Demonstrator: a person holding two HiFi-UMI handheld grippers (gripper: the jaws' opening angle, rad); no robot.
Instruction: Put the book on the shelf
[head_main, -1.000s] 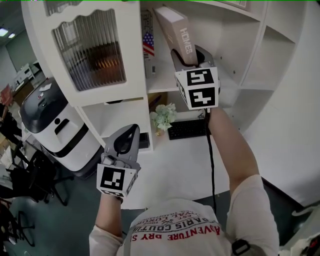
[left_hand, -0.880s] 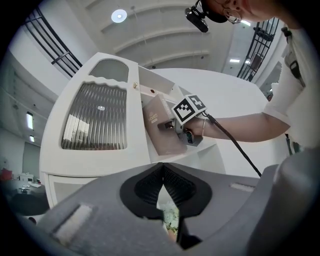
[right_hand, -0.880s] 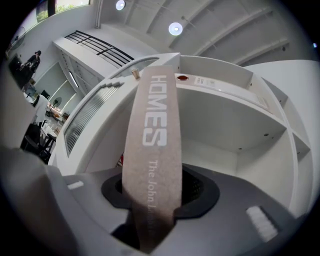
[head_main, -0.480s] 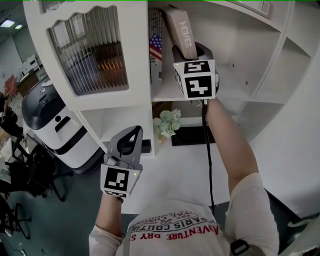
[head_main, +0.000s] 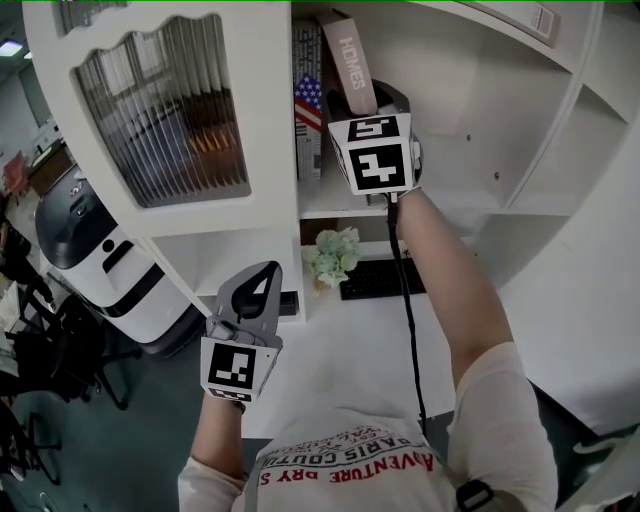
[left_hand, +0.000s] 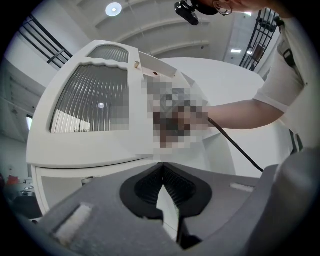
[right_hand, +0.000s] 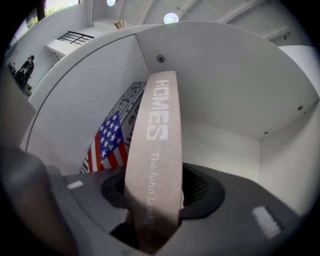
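A tan book (head_main: 350, 60) with "HOMES" on its spine stands tilted inside the white shelf (head_main: 450, 205) compartment, leaning towards a flag-covered book (head_main: 308, 105) on its left. My right gripper (head_main: 366, 98) is raised into that compartment with the tan book (right_hand: 157, 150) between its jaws, which are opening while the pads still touch it. In the right gripper view the gripper (right_hand: 156, 197) points at the compartment's back wall, and the flag-covered book (right_hand: 107, 142) stands left of it. My left gripper (head_main: 258, 288) hangs low in front of the cabinet, shut and empty (left_hand: 161, 169).
A ribbed glass cabinet door (head_main: 165, 110) is left of the compartment. Below are a white desk (head_main: 360, 345) with a small plant (head_main: 335, 255) and a black keyboard (head_main: 380, 278). A white and black machine (head_main: 95, 255) stands at the left.
My right gripper has carried the tan book leftwards, closer to the flag-covered book, and the book stands more upright. The left gripper has barely moved.
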